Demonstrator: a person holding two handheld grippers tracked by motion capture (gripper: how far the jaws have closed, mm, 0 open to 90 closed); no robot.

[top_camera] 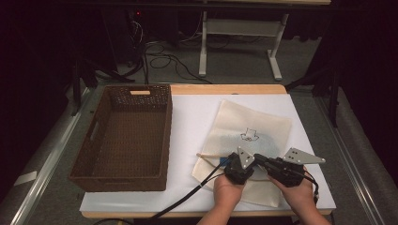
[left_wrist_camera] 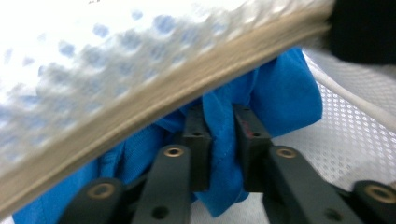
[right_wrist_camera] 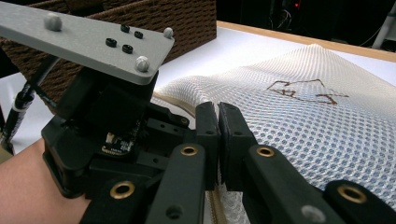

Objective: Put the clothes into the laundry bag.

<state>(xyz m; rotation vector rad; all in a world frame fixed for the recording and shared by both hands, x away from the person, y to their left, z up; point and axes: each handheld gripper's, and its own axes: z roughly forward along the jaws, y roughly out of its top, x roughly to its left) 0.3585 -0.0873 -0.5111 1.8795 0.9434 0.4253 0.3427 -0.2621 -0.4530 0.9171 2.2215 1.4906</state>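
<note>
Near edge: left gripper pinches blue cloth at the mesh bag mouth, right gripper w/ jaws clamped on the bag's edge, bag flat on white sheet, wicker basket farther left.

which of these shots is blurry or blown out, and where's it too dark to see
Left gripper view: the mesh bag's beige hem is smeared out of focus and the upper left is blown out white, while the blue cloth between the left tool stays sharper. Right gripper view: fairly sharp on the mesh bag. High view: dim, black at both sides beyond the basket.
</note>
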